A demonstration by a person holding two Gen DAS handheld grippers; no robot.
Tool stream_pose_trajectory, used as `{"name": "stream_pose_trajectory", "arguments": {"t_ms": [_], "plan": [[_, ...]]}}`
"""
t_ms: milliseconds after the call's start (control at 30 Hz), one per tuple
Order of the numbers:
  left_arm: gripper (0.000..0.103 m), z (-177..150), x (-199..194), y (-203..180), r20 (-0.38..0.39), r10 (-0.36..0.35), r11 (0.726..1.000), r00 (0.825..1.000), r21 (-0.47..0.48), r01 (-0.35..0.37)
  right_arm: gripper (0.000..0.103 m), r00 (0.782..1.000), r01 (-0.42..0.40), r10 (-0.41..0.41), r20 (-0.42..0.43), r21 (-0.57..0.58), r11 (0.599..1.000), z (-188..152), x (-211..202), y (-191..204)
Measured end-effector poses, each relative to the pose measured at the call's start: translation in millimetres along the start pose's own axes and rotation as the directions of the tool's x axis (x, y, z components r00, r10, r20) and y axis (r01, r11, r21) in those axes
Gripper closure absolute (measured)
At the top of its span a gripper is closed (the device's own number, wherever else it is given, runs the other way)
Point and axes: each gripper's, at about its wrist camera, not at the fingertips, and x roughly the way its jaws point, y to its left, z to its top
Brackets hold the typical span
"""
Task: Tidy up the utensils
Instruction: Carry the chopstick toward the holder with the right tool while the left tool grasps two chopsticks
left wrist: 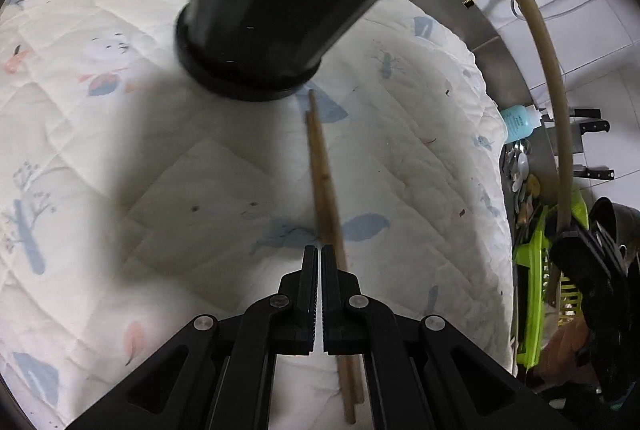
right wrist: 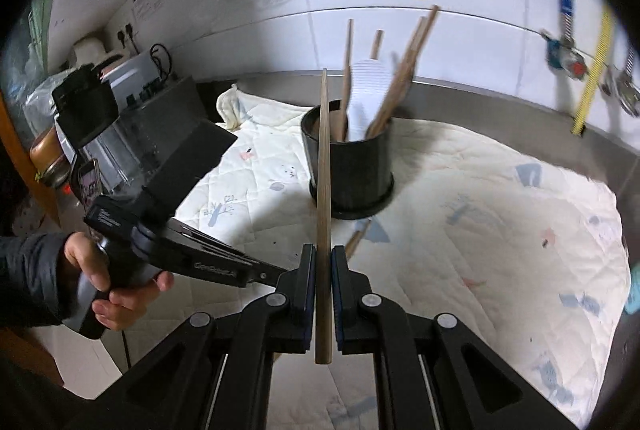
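Note:
A black utensil holder [right wrist: 352,165] stands on the quilted white cloth [right wrist: 500,213], holding several wooden chopsticks [right wrist: 404,77] and a white spoon [right wrist: 366,89]. My right gripper [right wrist: 322,270] is shut on a wooden chopstick [right wrist: 323,189], held upright in front of the holder. In the left wrist view the holder [left wrist: 276,17] is close ahead. Two wooden chopsticks [left wrist: 324,181] lie on the cloth just right of my left gripper [left wrist: 321,258], which is shut and empty above the cloth. The right gripper [left wrist: 588,262] and its chopstick [left wrist: 548,77] show at the right.
A green basket [left wrist: 532,294] with utensils sits past the cloth's right edge, by a blue bottle [left wrist: 518,123] and knives [left wrist: 592,127]. The left gripper's body and hand [right wrist: 120,270] are at the left of the right wrist view, with appliances [right wrist: 132,101] behind. A steel counter [right wrist: 500,97] meets the tiled wall.

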Motion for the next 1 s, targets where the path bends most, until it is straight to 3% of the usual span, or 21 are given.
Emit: {"name": "stream_pose_trajectory", "arguments": {"t_ms": [333, 1000], "plan": [[0.099, 10.5, 29.7, -14.7, 0.001, 0.063, 0.998, 0.998, 0.012, -0.063, 0.093, 1.000, 0.002, -0.003, 0.012, 0.041, 0.999, -16.8, -9.1, -13.9], [0.093, 17.5, 38.5, -25.4, 0.010, 0.148, 0.988, 0.989, -0.035, -0.148, 0.093, 0.999, -0.020, 0.018, 0.030, 0.058, 0.998, -24.3, -16.0, -22.7]]}}
